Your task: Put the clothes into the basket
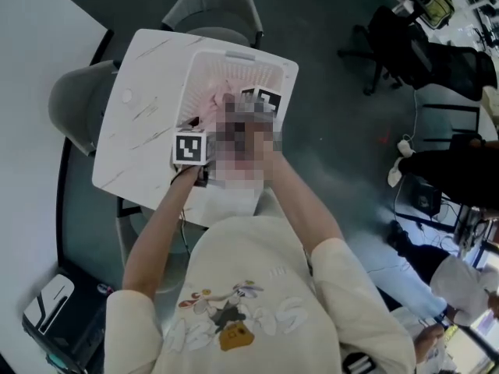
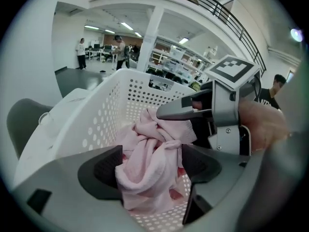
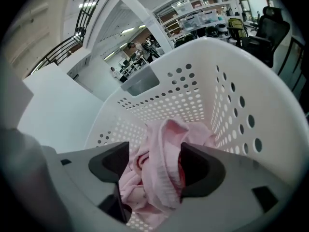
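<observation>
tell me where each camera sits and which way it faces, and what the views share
Head view: on the person's head, aimed steeply down at the white basket on the table; shirt and both forearms show.
Left tool view: on the left tool, looking along its open jaws at the pink cloth in the basket; the right hand shows.
Right tool view: on the right tool, looking between its parted jaws at the same cloth; no body part shows.
Shared: basket in all three.

Clothes (image 2: 149, 168) in basket (image 2: 106, 110) on table (image 1: 140, 107); chairs (image 1: 214, 2) behind and left of table
</observation>
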A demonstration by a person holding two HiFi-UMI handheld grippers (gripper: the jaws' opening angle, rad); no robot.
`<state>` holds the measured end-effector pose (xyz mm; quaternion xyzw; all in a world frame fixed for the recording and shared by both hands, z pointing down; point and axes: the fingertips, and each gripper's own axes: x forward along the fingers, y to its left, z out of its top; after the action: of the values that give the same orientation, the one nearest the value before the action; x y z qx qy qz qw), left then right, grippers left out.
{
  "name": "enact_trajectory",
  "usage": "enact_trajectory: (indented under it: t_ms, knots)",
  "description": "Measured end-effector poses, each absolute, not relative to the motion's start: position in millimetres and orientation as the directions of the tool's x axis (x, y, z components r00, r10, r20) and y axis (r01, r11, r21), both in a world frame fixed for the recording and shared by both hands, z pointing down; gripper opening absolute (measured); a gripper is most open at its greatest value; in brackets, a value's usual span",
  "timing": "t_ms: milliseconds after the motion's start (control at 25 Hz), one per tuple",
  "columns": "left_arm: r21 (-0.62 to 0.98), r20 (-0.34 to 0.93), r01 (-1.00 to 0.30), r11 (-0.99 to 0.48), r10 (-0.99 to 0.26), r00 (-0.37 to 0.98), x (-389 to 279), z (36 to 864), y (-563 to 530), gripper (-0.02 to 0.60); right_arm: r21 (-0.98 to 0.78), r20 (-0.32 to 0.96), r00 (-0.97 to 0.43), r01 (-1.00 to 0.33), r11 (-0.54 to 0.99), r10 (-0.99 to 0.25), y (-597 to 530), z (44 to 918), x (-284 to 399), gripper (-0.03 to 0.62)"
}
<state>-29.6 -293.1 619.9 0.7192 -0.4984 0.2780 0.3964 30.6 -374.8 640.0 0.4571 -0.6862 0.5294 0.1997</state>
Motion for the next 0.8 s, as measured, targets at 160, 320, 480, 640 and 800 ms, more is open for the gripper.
enact_trajectory:
  t_ms: [160,320,480,640,800]
  knots:
    - [0.29,0.788,-0.942,-0.169,-0.517,0.335,-31.8,614.6,-291.9,0.371,-0.549,0.742,-0.505,-0.835,0.032,-0.441,-371.4,628.6,35.2,0.318]
    - [0.29,0.765,-0.941,-0.176,-0.548,0.338,-29.4,604.0,-287.1,0.371,-0.58,0.715,-0.526,-0.814,0.029,-0.461,-362.9,616.4,34.6,0.316]
    - [0.285,0.745,-0.941,-0.184,-0.575,0.338,-24.4,592.3,-282.5,0.371,-0.6,0.698,-0.542,-0.799,0.032,-0.468,-354.0,607.7,34.6,0.316]
    - [0.283,0.732,-0.94,-0.191,-0.591,0.34,-20.7,581.4,-275.9,0.37,-0.6,0.682,-0.55,-0.797,0.061,-0.483,-347.5,598.1,35.6,0.316]
    - [0.292,0.715,-0.936,-0.196,-0.606,0.349,-18.1,571.4,-270.4,0.37,-0.625,0.651,-0.564,-0.778,0.062,-0.509,-341.3,585.4,32.8,0.316]
